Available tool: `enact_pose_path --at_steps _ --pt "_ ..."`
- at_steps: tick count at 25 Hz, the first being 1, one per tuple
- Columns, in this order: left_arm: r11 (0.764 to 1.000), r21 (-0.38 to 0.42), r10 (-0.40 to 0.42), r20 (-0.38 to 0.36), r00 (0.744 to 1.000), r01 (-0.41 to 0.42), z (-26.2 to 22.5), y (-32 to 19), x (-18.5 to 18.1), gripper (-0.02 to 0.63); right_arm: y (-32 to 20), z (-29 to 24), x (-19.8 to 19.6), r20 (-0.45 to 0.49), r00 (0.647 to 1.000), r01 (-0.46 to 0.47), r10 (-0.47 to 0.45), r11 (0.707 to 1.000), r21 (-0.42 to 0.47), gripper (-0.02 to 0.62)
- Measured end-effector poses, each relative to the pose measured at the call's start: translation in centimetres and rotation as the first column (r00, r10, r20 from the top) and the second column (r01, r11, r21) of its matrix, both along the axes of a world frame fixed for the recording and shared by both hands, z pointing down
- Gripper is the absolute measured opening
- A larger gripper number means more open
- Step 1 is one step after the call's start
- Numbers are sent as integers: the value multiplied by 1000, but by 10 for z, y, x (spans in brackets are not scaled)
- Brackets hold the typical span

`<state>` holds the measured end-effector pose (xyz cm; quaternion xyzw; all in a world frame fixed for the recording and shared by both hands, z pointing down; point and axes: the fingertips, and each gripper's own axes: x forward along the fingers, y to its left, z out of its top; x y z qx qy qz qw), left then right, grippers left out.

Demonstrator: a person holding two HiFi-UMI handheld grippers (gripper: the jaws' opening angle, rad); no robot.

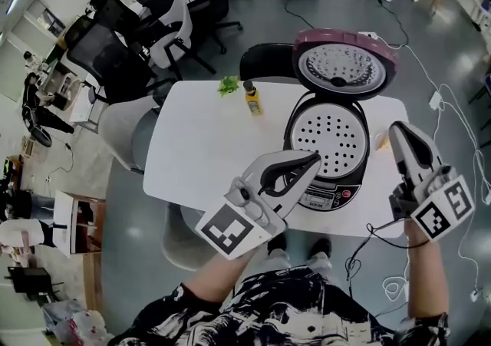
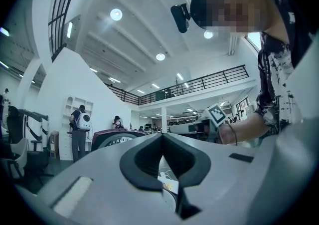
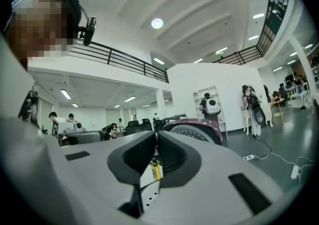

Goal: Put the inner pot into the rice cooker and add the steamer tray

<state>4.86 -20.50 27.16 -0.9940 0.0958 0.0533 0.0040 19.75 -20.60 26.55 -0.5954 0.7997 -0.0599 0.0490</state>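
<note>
- Left gripper (image 1: pixel 313 159) and right gripper (image 1: pixel 399 131) are hovering, jaws closed, empty.
- Steamer tray (image 1: pixel 328 140) is sitting in rice cooker (image 1: pixel 330 197); checking it lies level is advised.

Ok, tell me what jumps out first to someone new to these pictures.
The rice cooker at the right end of the white table stands with its maroon lid swung up, the perforated steamer tray sitting in its mouth. The left gripper and right gripper hang shut and empty close by.
</note>
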Motion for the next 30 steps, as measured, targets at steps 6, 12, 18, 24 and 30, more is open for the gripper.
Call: enact_pose_path --at_steps 6,12,18,24,30 --pt "1000 13 -23 11 1000 22 -13 1 12 5 44 -3 4 -79 994 -72 72 997 14 2" --pt "999 44 -12 33 999 11 -22 15 25 5 69 -20 4 -164 983 -66 82 993 101 0" --pt "999 44 0 40 999 -2 -28 26 40 5 78 -26 4 -187 979 -51 76 990 131 0" --pt "999 33 -17 46 999 16 -29 29 39 5 70 -20 1 -173 983 -38 57 993 114 0" --pt "999 35 -26 42 999 24 -29 32 36 5 61 -18 0 -176 983 -39 60 992 119 0"
